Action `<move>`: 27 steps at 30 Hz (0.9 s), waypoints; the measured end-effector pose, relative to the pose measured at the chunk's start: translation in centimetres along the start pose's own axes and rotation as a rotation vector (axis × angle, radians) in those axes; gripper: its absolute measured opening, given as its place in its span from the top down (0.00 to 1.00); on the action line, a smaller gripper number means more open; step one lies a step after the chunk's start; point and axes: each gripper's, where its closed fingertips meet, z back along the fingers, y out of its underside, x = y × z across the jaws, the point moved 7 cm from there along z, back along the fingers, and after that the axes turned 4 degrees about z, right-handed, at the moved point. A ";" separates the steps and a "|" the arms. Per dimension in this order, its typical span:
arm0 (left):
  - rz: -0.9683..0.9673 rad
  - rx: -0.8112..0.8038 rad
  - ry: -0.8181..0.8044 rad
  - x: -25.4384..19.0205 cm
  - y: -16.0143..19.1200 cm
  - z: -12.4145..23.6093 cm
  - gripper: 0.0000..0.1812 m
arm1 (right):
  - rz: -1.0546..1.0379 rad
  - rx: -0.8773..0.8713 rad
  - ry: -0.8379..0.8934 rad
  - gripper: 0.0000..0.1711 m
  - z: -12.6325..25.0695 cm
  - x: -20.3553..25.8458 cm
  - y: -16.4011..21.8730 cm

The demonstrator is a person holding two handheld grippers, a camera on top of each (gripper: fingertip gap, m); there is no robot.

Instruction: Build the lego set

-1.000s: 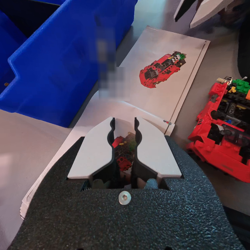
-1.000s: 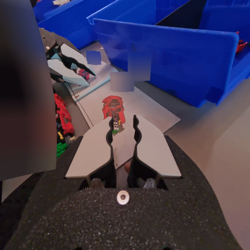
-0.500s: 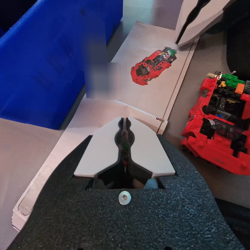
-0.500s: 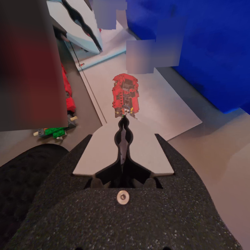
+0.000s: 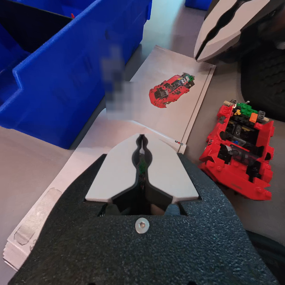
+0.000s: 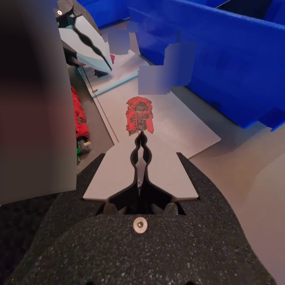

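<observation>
A half-built red Lego car [image 5: 240,154] with black insides and green and orange bricks at its far end sits on the grey table, right of the open instruction booklet [image 5: 172,117]. The car also shows in the right wrist view [image 6: 80,118], partly hidden by a blurred patch. My left gripper [image 5: 141,136] is shut and empty over the booklet's near page. My right gripper [image 6: 141,134] is shut and empty over the far page, just below the printed red car picture [image 6: 139,114]. Each gripper shows in the other's view: the right [image 5: 199,57], the left [image 6: 109,69].
Large blue bins [image 5: 61,74] stand along the booklet's far side, and they also show in the right wrist view [image 6: 223,64]. Bare grey table [image 6: 239,177] lies right of the booklet. A dark object [image 5: 265,77] sits behind the car. The left gripper's tips are roughly 15 cm from the right gripper's.
Both grippers have gone from open to shut, with nothing between the jaws. The right gripper has come down nearer the booklet page and closer to the left gripper.
</observation>
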 end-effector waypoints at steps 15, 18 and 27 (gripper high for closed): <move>-0.065 -0.042 -0.046 0.1 -0.4 0.2 0.98 | -0.142 -0.110 0.055 0.75 1.0 -1.5 -0.2; -0.070 -0.020 0.005 -0.3 -0.2 0.1 1.00 | -0.161 -0.120 0.053 0.69 1.0 -1.7 -0.3; -0.067 -0.037 -0.005 -0.2 -0.3 0.3 0.99 | -0.044 -0.186 0.018 1.00 1.5 -0.6 -0.8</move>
